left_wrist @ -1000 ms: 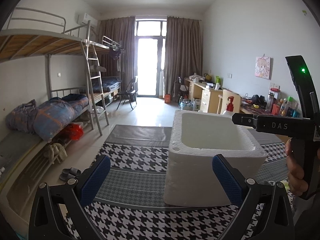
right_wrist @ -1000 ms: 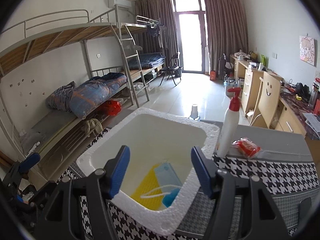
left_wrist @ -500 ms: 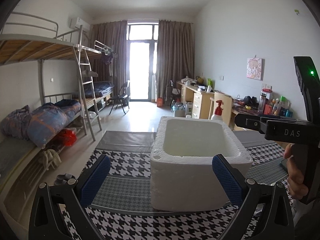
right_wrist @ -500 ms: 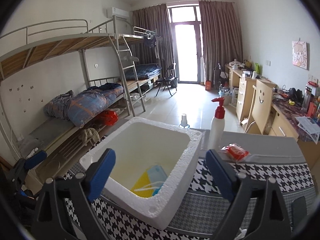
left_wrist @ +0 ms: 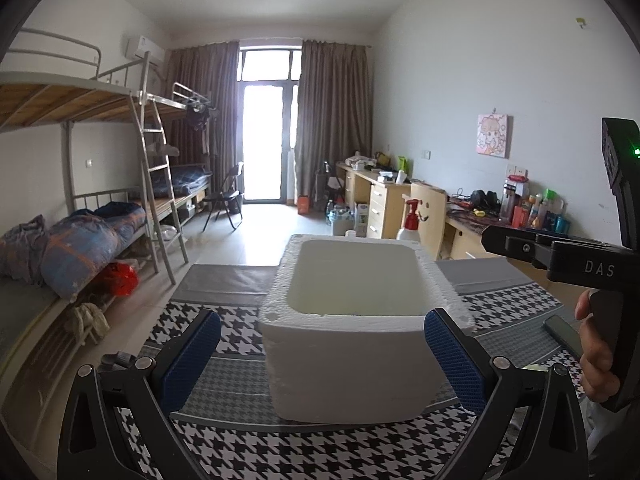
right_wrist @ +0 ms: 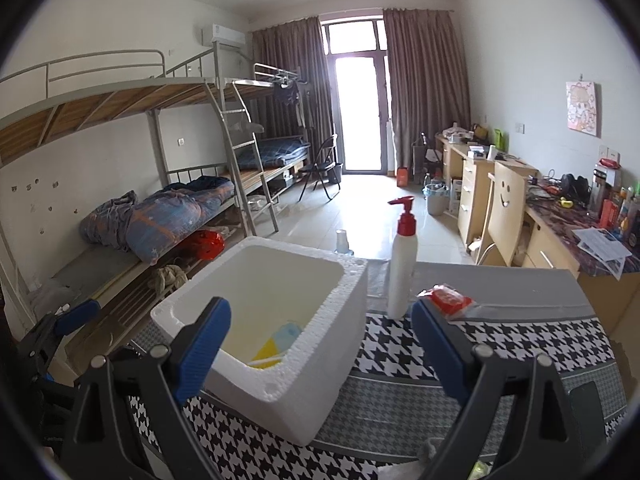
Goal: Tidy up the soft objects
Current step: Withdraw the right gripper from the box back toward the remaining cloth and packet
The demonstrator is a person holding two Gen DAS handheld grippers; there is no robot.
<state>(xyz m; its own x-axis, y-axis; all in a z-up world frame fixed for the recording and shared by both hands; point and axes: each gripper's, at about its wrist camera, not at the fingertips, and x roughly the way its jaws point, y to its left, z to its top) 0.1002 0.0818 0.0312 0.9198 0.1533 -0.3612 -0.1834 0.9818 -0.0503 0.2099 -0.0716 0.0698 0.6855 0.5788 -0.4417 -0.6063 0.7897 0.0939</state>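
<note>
While both grippers (left_wrist: 322, 356) (right_wrist: 320, 344) gape empty, foam box (right_wrist: 316, 364) holds 2 cloths (yellow, blue) (right_wrist: 280, 342).

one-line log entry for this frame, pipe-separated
left gripper open, empty | right gripper open, empty | foam box on houndstooth cloth, holds yellow and blue items | pump bottle upright beside box

Houndstooth table (right_wrist: 500, 344), foam box (right_wrist: 320, 392), pump bottle (right_wrist: 402, 276)

White foam box (right_wrist: 320, 364) sits upright on the houndstooth cloth; inside lie a blue mask (right_wrist: 286, 334) and something yellow (right_wrist: 267, 352).
</note>
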